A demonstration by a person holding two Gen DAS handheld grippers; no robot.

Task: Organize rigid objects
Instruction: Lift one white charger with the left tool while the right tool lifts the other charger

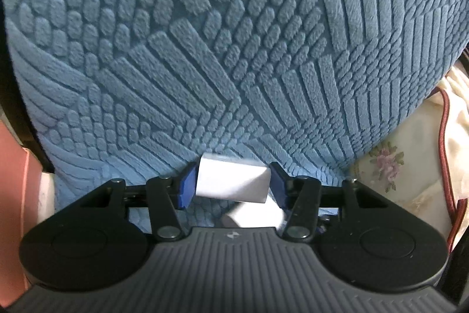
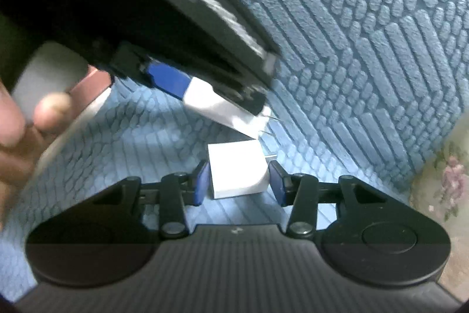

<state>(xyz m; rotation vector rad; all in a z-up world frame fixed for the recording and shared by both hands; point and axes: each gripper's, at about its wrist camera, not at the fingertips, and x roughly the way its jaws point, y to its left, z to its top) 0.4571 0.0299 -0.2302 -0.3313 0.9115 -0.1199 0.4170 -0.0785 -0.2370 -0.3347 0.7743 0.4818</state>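
My left gripper (image 1: 231,181) is shut on a white block-shaped charger (image 1: 233,181), held between its blue pads just above the blue textured mat (image 1: 205,49). A second white block (image 1: 252,217) shows below it. In the right wrist view my right gripper (image 2: 239,179) has a white plug adapter (image 2: 237,172) between its blue pads, with metal prongs pointing right; both pads appear to touch it. The left gripper (image 2: 205,96) crosses the upper left of that view, still holding its white charger (image 2: 217,107), right above the adapter.
The blue mat lies on a floral cream cloth (image 1: 410,172). A red cord (image 1: 445,151) runs along the right side. A pink box (image 1: 11,195) stands at the left edge. A hand (image 2: 17,131) holds the left gripper.
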